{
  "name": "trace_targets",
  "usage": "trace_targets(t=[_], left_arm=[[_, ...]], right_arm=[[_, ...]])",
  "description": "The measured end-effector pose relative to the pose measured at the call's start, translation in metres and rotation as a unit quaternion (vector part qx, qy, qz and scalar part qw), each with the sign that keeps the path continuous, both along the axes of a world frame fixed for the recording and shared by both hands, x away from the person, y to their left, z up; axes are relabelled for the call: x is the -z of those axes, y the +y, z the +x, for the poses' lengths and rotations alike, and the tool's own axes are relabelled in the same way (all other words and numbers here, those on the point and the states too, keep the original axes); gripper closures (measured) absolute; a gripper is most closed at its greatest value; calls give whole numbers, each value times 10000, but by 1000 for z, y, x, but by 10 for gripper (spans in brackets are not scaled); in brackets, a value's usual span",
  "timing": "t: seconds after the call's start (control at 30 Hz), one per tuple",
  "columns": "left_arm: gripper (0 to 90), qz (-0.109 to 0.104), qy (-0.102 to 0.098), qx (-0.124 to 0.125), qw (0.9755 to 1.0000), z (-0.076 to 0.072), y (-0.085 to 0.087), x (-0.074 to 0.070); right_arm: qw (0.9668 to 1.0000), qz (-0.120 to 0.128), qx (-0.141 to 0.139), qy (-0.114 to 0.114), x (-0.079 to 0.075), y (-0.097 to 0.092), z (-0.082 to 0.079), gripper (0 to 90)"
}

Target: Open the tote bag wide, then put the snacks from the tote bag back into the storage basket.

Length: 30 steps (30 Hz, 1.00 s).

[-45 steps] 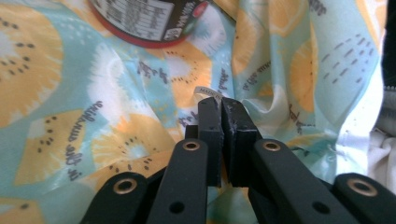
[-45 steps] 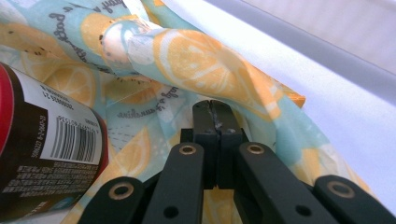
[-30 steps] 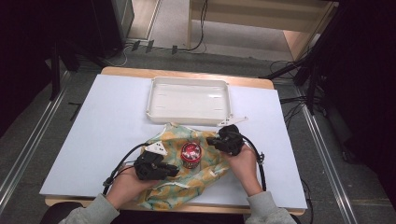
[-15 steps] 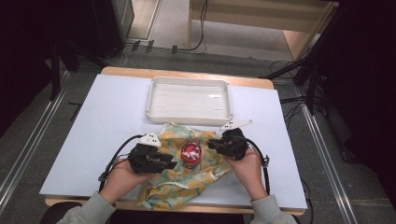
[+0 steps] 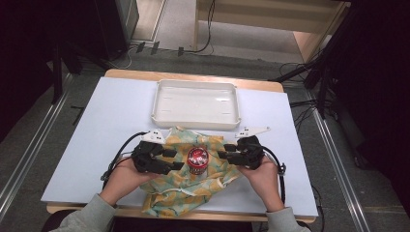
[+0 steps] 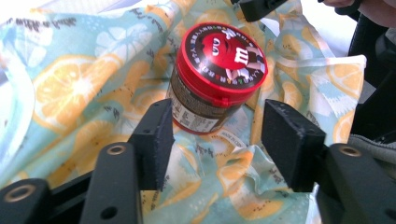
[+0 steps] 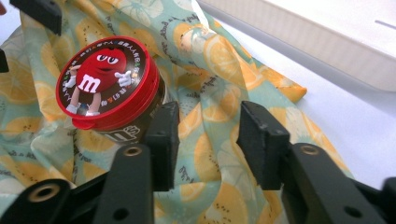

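- The left gripper (image 5: pixel 176 159), jaws open and empty, has edged in toward the candy jar since a second ago.
- The red-lidded candy jar (image 5: pixel 197 160) stands unmoved on the lemon-print cloth (image 5: pixel 193 188), between both grippers.
- The right gripper (image 5: pixel 223 155), jaws parted and holding nothing, has dropped slightly beside the jar.
- The white tray (image 5: pixel 196 104) sits beyond.

Over the last second both hands have closed in on the red-lidded jar (image 5: pixel 197 160) from either side. The left claw (image 5: pixel 176 160) has slid forward and inward from the near left part of the lemon-print cloth (image 5: pixel 193 193), and now lies just beside the jar with its jaws apart. The right claw (image 5: pixel 223 155) has come toward the person and inward, its jaws now open and pointing at the jar's other side.
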<state>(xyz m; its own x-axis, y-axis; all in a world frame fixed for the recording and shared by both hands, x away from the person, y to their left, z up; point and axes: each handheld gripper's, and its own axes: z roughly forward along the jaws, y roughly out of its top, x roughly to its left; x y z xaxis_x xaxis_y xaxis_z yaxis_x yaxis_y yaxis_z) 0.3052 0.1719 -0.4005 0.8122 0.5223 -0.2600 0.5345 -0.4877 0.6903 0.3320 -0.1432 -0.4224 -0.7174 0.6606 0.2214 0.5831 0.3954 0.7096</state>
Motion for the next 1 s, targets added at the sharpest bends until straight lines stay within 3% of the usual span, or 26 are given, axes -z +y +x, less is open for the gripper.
trace_targets(t=[0.2, 0.3, 0.37, 0.43, 0.53, 0.83, 1.0], left_arm=[[352, -39, 46, 107, 9999, 10, -1, -5], [336, -56, 25, 151, 9999, 16, -1, -9], [310, -70, 126, 245, 9996, 20, -1, -11], [316, -1, -34, 228, 9997, 23, -2, -15], [316, -110, 11, 257, 9996, 28, -3, -17], [307, 32, -83, 275, 9996, 32, -5, -6], [316, -73, -172, 286, 9994, 33, -2, -2]], right_arm=[[9999, 82, 76, 48, 0, -5, 0, 439], [9999, 110, 95, 43, 0, -8, 0, 428], [9999, 135, 95, 46, 0, -11, 0, 425], [9998, 123, 118, 40, 0, -13, 0, 425], [9998, 136, 140, 59, 0, -16, -1, 425], [9995, 191, 249, 63, 1, -27, -4, 427], [9993, 221, 295, 16, 2, -31, -3, 427]])
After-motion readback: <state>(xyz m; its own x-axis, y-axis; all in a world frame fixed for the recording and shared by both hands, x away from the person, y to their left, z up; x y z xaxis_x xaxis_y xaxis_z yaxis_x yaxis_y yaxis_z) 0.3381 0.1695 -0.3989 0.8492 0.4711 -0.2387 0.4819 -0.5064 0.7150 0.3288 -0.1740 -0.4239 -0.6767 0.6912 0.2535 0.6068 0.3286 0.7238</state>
